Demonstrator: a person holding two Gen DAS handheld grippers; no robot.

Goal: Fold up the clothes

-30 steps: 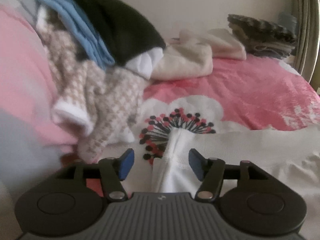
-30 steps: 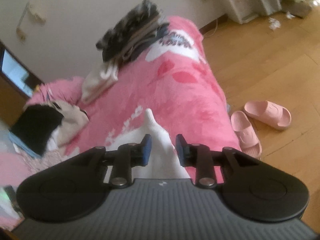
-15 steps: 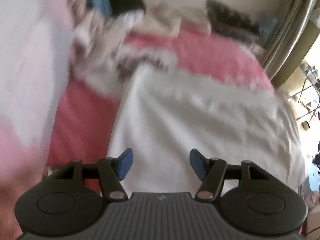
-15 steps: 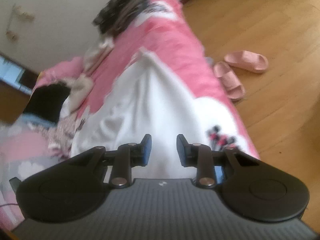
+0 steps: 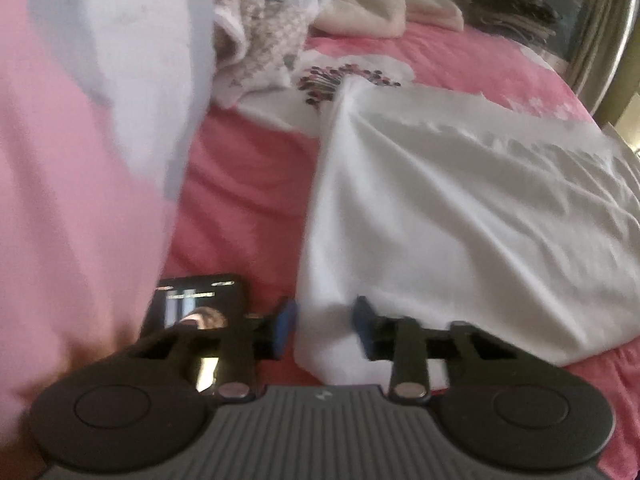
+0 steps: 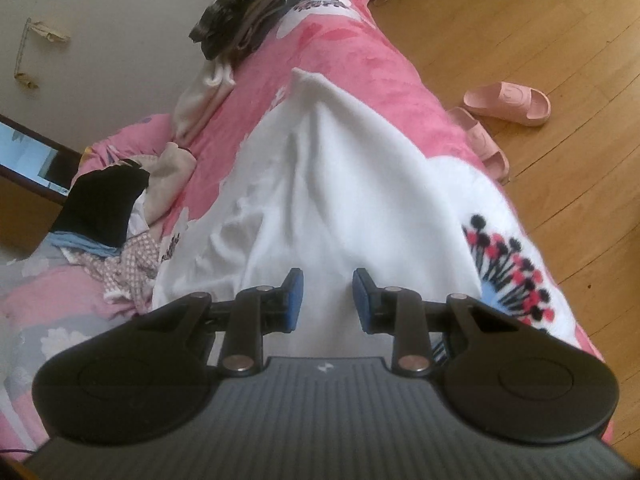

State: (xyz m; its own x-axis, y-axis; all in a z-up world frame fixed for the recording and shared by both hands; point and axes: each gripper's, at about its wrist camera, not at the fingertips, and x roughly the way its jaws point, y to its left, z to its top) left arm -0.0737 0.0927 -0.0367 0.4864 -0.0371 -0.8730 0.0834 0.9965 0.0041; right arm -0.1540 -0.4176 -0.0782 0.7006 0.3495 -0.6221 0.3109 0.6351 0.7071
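A white garment (image 5: 460,208) lies spread across the pink bed cover (image 5: 248,184). In the left wrist view its near corner sits between the blue pads of my left gripper (image 5: 324,320), whose jaws are closing and press on the cloth. In the right wrist view the same white garment (image 6: 340,184) runs away from me in a long ridge to a far corner. My right gripper (image 6: 327,300) is shut on its near edge, with cloth filling the narrow gap between the pads.
A lit phone (image 5: 192,304) lies left of the left gripper, beside a pink and white quilt (image 5: 80,140). Loose clothes (image 5: 260,40) and folded stacks (image 5: 500,12) sit at the far side. Pink slippers (image 6: 508,100) lie on the wooden floor (image 6: 540,20) beside the bed.
Both grippers have swept across the bed and the white garment now lies spread out. The left jaws went from wide open to narrow on the garment's corner. The phone came into view.
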